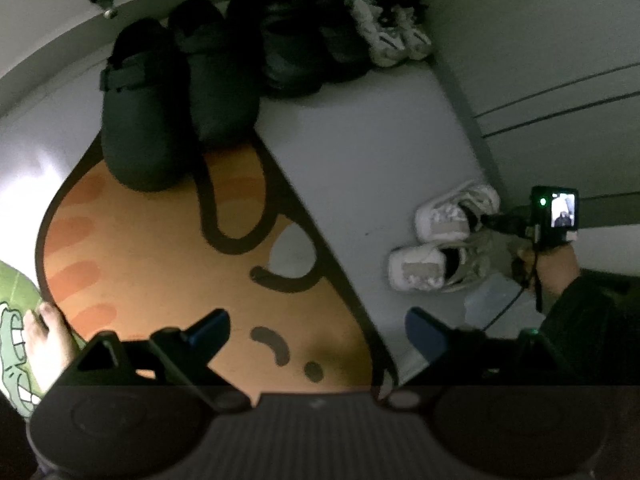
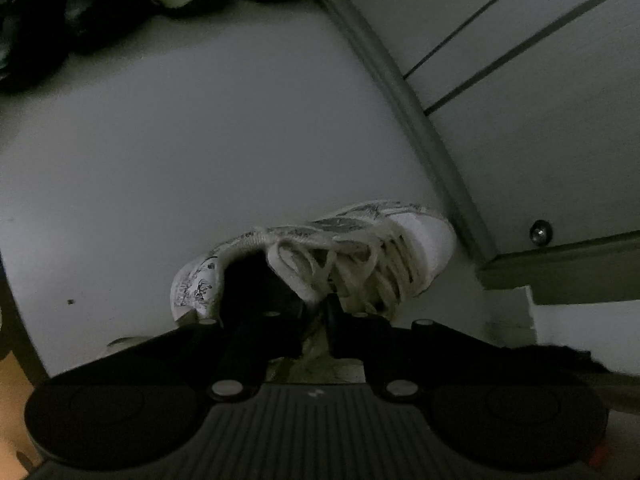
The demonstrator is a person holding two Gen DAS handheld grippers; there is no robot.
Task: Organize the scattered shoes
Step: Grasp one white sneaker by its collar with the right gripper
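Two white sneakers lie on the grey floor at the right of the left wrist view. My right gripper (image 1: 490, 220) reaches into the farther one (image 1: 448, 212); the nearer one (image 1: 420, 270) lies free. In the right wrist view my right gripper (image 2: 308, 312) is shut on the tongue of that white sneaker (image 2: 368, 248), one finger inside the opening. I cannot tell whether the shoe is off the floor. My left gripper (image 1: 318, 332) hangs open and empty over the orange cartoon mat (image 1: 160, 264).
A row along the far wall holds black clogs (image 1: 144, 112), dark shoes (image 1: 288, 44) and patterned white sneakers (image 1: 388, 32). A baseboard and panelled wall (image 2: 520, 100) run along the right, with a doorstop (image 2: 540, 233). A green cartoon item (image 1: 16, 320) and bare skin show at the left.
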